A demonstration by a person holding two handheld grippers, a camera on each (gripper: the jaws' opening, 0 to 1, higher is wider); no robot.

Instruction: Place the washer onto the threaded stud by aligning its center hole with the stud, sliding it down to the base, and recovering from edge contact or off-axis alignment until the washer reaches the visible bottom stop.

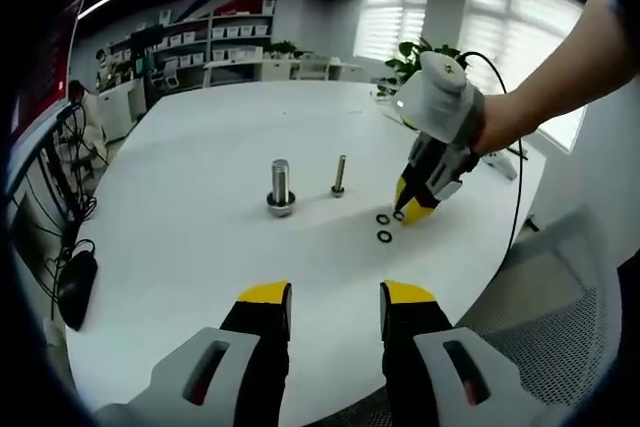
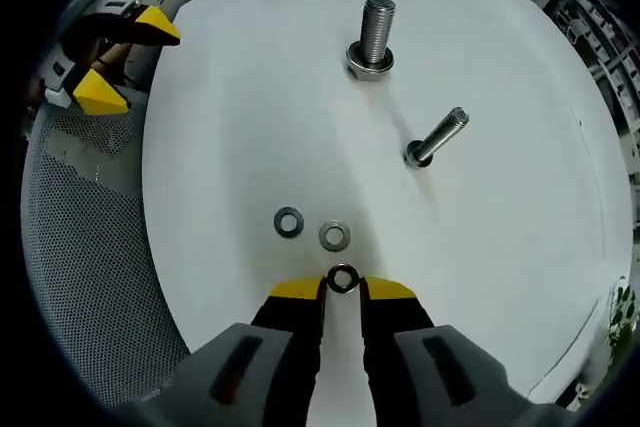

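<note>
Washer [image 2: 342, 278] between right tool [image 2: 343, 290] tips, on table [image 2: 250, 127]

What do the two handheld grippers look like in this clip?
Both match: the left gripper and right gripper have black jaws with yellow tips on grey bodies with dark slots. In the left gripper view, the right gripper carries a grey-white housing and a black cable.

Office shelves [image 1: 215, 42], potted plant [image 1: 415, 59] — mesh chair [image 2: 85, 237].
</note>
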